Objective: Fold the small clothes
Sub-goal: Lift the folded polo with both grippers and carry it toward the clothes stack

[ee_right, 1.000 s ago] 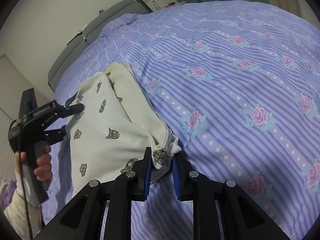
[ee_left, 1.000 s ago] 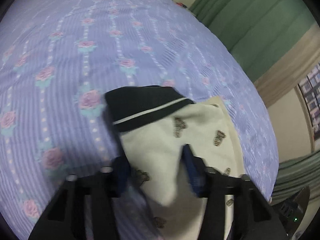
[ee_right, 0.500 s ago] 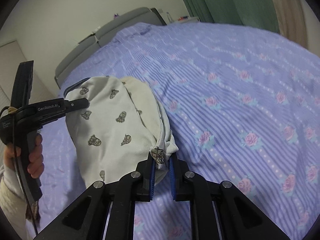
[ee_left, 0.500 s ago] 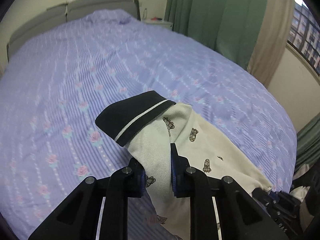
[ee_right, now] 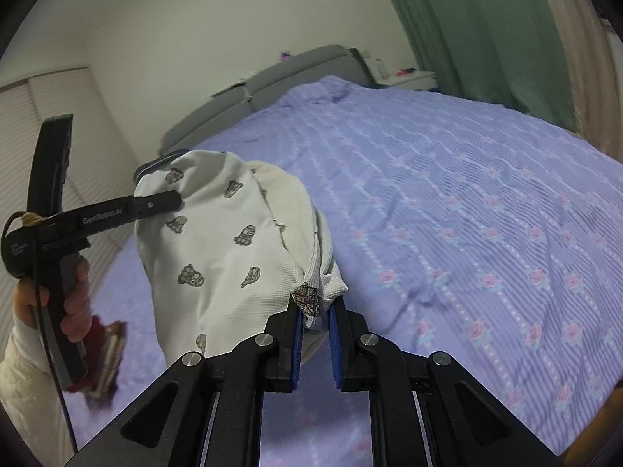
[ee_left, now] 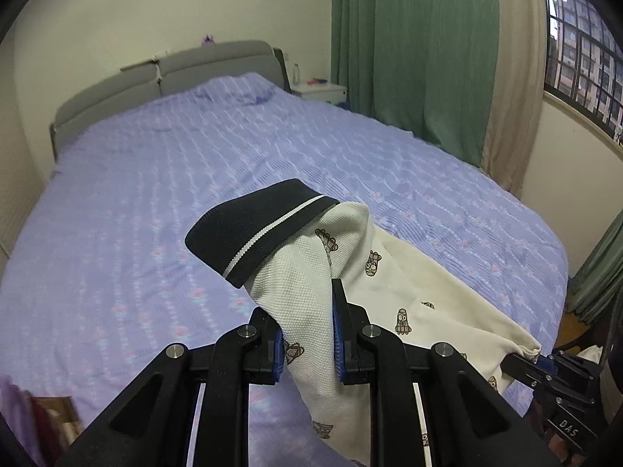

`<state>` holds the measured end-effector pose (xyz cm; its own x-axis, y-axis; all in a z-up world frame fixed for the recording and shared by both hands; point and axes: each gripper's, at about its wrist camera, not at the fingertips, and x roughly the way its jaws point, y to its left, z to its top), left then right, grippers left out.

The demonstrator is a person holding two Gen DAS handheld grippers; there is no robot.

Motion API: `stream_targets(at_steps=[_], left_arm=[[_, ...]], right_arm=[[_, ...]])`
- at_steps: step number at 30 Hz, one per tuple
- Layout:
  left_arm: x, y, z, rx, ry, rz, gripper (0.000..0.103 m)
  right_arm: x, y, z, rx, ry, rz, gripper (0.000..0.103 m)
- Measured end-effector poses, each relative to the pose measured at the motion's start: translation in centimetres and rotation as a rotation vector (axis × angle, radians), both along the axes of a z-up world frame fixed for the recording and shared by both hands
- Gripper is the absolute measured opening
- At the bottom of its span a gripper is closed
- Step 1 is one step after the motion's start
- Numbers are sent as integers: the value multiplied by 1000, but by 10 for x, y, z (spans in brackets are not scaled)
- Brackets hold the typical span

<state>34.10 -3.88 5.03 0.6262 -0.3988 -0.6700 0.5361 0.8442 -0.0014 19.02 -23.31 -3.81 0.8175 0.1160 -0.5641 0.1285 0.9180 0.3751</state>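
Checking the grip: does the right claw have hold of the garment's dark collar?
No, the right claw pinches a white hem corner of the shirt, not the dark collar.

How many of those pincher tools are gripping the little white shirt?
2. The left gripper clamps the shirt just below its dark collar; the right gripper pinches a bunched corner at the other end.

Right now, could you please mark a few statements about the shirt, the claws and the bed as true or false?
1. Both claws grip the shirt. True: left claw and right claw each pinch fabric.
2. The shirt lies flat on the bed. False: it hangs lifted between the claws.
3. The collar is dark with a white stripe. True.
4. The bedspread is plain grey. False: it is purple with pink roses.
5. The curtain is green. True.
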Motion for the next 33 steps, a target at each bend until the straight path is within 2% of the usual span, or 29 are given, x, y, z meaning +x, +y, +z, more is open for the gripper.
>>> stream_targets(at_steps=[7, 12, 24, 29, 33], left_arm=[[-38, 65, 47, 26, -90, 71, 21], [-53, 122, 79, 77, -142, 121, 21], [-50, 300, 146, 161, -152, 323, 21], [-39, 355, 160, 144, -147, 413, 21], [-23, 389, 150, 149, -133, 462, 21]], right_arm=[[-30, 63, 42, -28, -87, 136, 13], [-30, 118, 71, -38, -143, 233, 13], [-13, 287, 134, 7, -249, 560, 13], [8, 353, 144, 29, -244, 666, 13], [24, 392, 144, 31, -237, 712, 13]])
